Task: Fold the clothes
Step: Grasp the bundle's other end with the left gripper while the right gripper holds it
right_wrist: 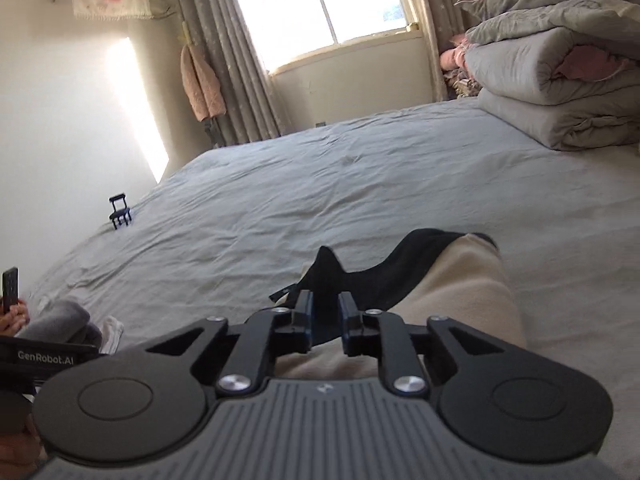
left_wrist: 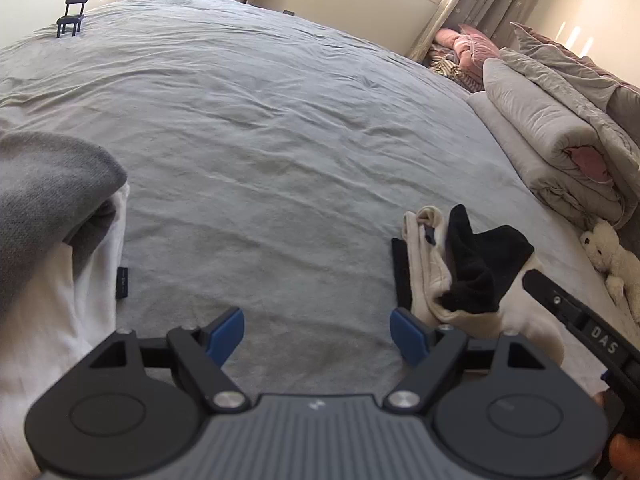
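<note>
A small pile of a cream garment (left_wrist: pixel 424 276) and a black garment (left_wrist: pixel 480 264) lies on the grey bed sheet (left_wrist: pixel 280 128), right of my left gripper (left_wrist: pixel 318 332). That gripper hangs open over bare sheet, nothing between its blue pads. A grey garment (left_wrist: pixel 52 188) on white cloth (left_wrist: pixel 60 320) lies at its left. My right gripper (right_wrist: pixel 327 304) sits low over the cream garment (right_wrist: pixel 468 292), jaws a little apart. The black garment (right_wrist: pixel 384 268) shows in the gap and just beyond the tips. I see no pad pressing on it.
Folded grey quilts (right_wrist: pixel 560 92) are stacked at the bed's right side, with a plush toy (left_wrist: pixel 612 260) beside them. A tiny black chair (right_wrist: pixel 120 212) stands at the far left of the bed. A window with curtains (right_wrist: pixel 320 8) lies beyond. A person's hand (right_wrist: pixel 14 320) holds the left tool.
</note>
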A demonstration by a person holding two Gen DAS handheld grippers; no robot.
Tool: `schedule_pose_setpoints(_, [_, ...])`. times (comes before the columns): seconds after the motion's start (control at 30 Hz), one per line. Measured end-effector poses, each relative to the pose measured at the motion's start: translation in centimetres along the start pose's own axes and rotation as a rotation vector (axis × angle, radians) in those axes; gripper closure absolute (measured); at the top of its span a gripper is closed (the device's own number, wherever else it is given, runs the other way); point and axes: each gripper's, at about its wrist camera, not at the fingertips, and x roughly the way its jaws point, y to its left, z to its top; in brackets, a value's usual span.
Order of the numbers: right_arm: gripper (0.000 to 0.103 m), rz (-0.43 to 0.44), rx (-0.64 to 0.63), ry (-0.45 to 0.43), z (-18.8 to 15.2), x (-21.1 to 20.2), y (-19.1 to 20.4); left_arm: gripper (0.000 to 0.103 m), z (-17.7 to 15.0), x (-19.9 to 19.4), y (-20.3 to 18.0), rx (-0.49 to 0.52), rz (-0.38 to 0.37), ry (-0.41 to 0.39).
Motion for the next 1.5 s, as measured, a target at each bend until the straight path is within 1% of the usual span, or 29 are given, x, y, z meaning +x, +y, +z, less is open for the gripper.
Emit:
schedule_pose_setpoints(0.07, [0.065, -0.053, 0.07, -0.006, -0.3, -0.8, -2.7, 0.022, 0.0, 0.0, -1.1, 0.006, -0.048, -0.038])
schedule_pose_setpoints(0.1, [0.066, -0.055, 0.084, 0.027, -0.8, -0.5, -3.7, 0.021, -0.1, 0.0, -2.1, 0.03, -0.071, -0.061])
schedule_pose_setpoints(0.13, [0.071, -0.056, 0.058, 0.053, -1.5, -0.1, -4.0, 0.021, -0.2, 0.0, -3.1, 0.054, -0.095, -0.084])
schedule_pose_setpoints(0.2, [0.072, -0.068, -0.043, 0.074, -3.0, 0.5, -3.6, 0.02, -0.4, 0.0, -5.0, 0.102, -0.143, -0.13])
schedule_pose_setpoints(0.27, [0.072, -0.104, -0.115, 0.069, -3.5, 0.7, -2.2, 0.018, -0.8, 0.6, -7.7, 0.201, -0.154, -0.155])
schedule_pose_setpoints(0.33, [0.069, -0.125, -0.134, 0.074, -3.6, 0.8, -1.6, 0.016, -1.4, 1.8, -10.0, 0.293, -0.111, -0.164])
schedule_pose_setpoints(0.4, [0.069, -0.116, -0.148, 0.078, -3.8, 0.7, -1.7, 0.015, -1.7, 4.1, -11.6, 0.352, 0.04, -0.137])
schedule_pose_setpoints(0.43, [0.069, -0.102, -0.16, 0.082, -3.9, 0.5, -2.0, 0.014, -1.7, 5.3, -11.7, 0.36, 0.101, -0.115])
schedule_pose_setpoints(0.47, [0.069, -0.083, -0.175, 0.091, -3.8, 0.3, -2.3, 0.012, -1.6, 6.2, -11.2, 0.342, 0.11, -0.107])
schedule_pose_setpoints(0.53, [0.07, -0.039, -0.194, 0.116, -3.0, -0.1, -2.9, 0.008, -1.4, 7.0, -9.6, 0.271, 0.062, -0.111])
schedule_pose_setpoints(0.57, [0.073, -0.02, -0.184, 0.125, -2.3, -0.3, -3.3, 0.007, -1.2, 7.2, -8.8, 0.232, 0.036, -0.105])
schedule_pose_setpoints(0.63, [0.072, -0.002, -0.101, 0.095, -0.2, -0.9, -4.7, 0.007, -1.3, 7.6, -7.3, 0.157, -0.014, -0.09])
schedule_pose_setpoints(0.67, [0.067, -0.001, -0.04, 0.072, 1.0, -0.7, -5.3, 0.007, -1.5, 7.8, -6.8, 0.126, -0.031, -0.082])
schedule_pose_setpoints(0.7, [0.065, 0.001, 0.024, 0.051, 2.2, -0.4, -6.0, 0.007, -1.7, 7.9, -6.6, 0.118, -0.038, -0.083])
schedule_pose_setpoints(0.73, [0.065, 0.009, 0.068, 0.054, 3.3, 0.4, -6.4, 0.007, -1.8, 7.9, -6.7, 0.119, -0.04, -0.089])
schedule_pose_setpoints(0.77, [0.065, 0.012, 0.069, 0.089, 4.1, 1.9, -6.4, 0.008, -2.0, 7.9, -6.7, 0.12, -0.042, -0.095])
schedule_pose_setpoints(0.8, [0.066, 0.011, 0.052, 0.137, 4.7, 3.6, -6.1, 0.01, -2.1, 7.8, -6.7, 0.116, -0.045, -0.096])
schedule_pose_setpoints(0.83, [0.076, -0.012, 0.041, 0.18, 4.8, 5.3, -6.1, 0.011, -2.1, 7.8, -6.8, 0.108, -0.049, -0.092])
schedule_pose_setpoints(0.87, [0.078, -0.047, 0.033, 0.219, 4.5, 7.1, -6.3, 0.013, -2.1, 7.8, -6.8, 0.102, -0.053, -0.091])
schedule_pose_setpoints(0.93, [0.078, -0.116, 0.018, 0.298, 4.0, 10.6, -6.6, 0.013, -2.2, 7.8, -6.6, 0.094, -0.061, -0.091])
schedule_pose_setpoints(1.0, [0.077, -0.149, -0.031, 0.299, 3.2, 11.4, -6.0, 0.013, -2.2, 8.0, -6.4, 0.083, -0.068, -0.09])
schedule_pose_setpoints(1.07, [0.078, -0.195, -0.143, 0.291, 2.5, 11.0, -4.5, 0.013, -2.0, 8.2, -6.1, 0.069, -0.081, -0.084])
schedule_pose_setpoints(1.13, [0.077, -0.199, -0.203, 0.289, 2.4, 10.4, -4.1, 0.013, -2.0, 8.2, -5.8, 0.062, -0.092, -0.078])
schedule_pose_setpoints(1.2, [0.073, -0.162, -0.12, 0.255, 2.9, 8.6, -5.2, 0.013, -2.0, 8.1, -5.7, 0.057, -0.097, -0.075])
schedule_pose_setpoints(1.23, [0.063, -0.152, -0.047, 0.227, 3.0, 6.9, -5.9, 0.013, -1.9, 8.1, -5.6, 0.051, -0.099, -0.074])
schedule_pose_setpoints(1.27, [0.038, -0.145, 0.034, 0.195, 3.0, 5.1, -6.7, 0.013, -1.9, 8.2, -5.5, 0.047, -0.101, -0.073])
schedule_pose_setpoints(1.33, [0.007, -0.121, 0.203, 0.166, 1.6, 1.2, -8.4, 0.013, -1.9, 8.2, -5.4, 0.043, -0.104, -0.071])
schedule_pose_setpoints(1.43, [0.006, -0.018, 0.398, 0.214, -1.9, -1.6, -11.4, 0.013, -1.9, 8.1, -5.4, 0.04, -0.106, -0.07])
schedule_pose_setpoints(1.5, [0.007, 0.025, 0.483, 0.182, -3.2, -2.3, -12.5, 0.013, -1.9, 8.1, -5.4, 0.038, -0.107, -0.071])
